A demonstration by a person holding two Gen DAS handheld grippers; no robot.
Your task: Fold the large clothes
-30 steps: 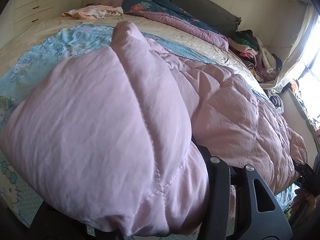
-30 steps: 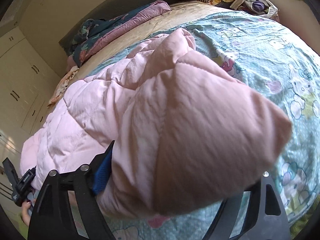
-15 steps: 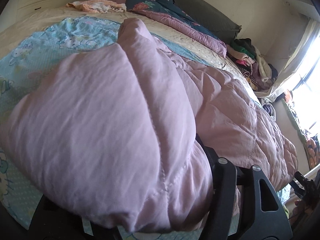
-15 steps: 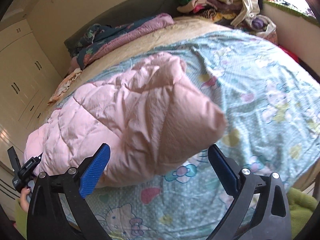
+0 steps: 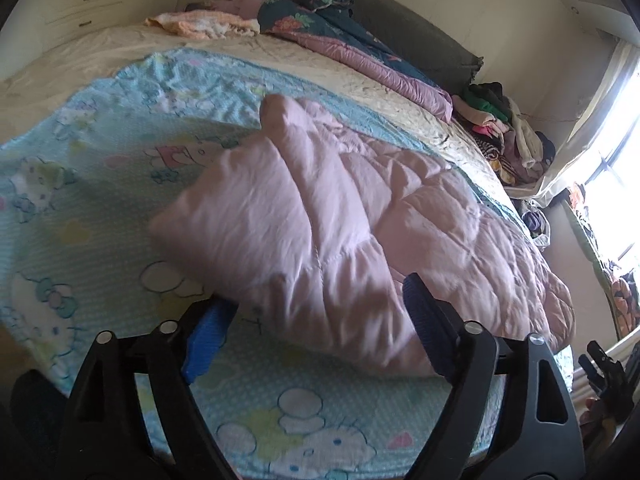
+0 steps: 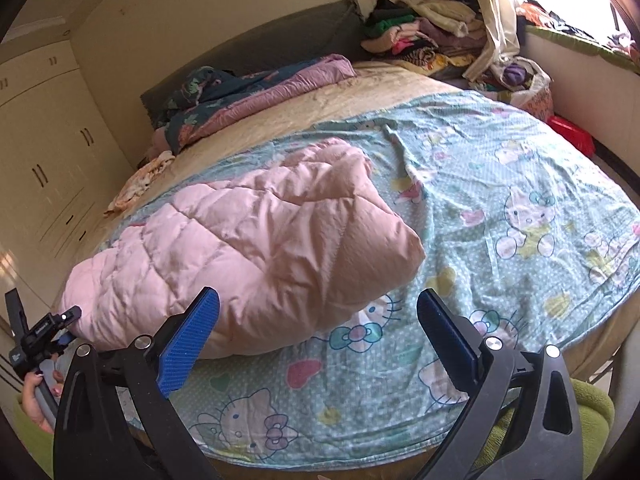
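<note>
The left gripper [image 5: 316, 320] has its jaws spread wide, holding nothing, at the near edge of the bed [image 6: 320, 104]. A pink quilted jacket [image 6: 248, 248] lies folded on the cartoon-cat sheet [image 6: 520, 208] along that near edge. The right gripper [image 6: 320, 328] also has wide, empty jaws, just short of the jacket.

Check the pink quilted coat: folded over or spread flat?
Folded. The pink quilted coat lies doubled in a thick bundle on the cartoon sheet, a rounded fold edge nearest the open right gripper.
</note>
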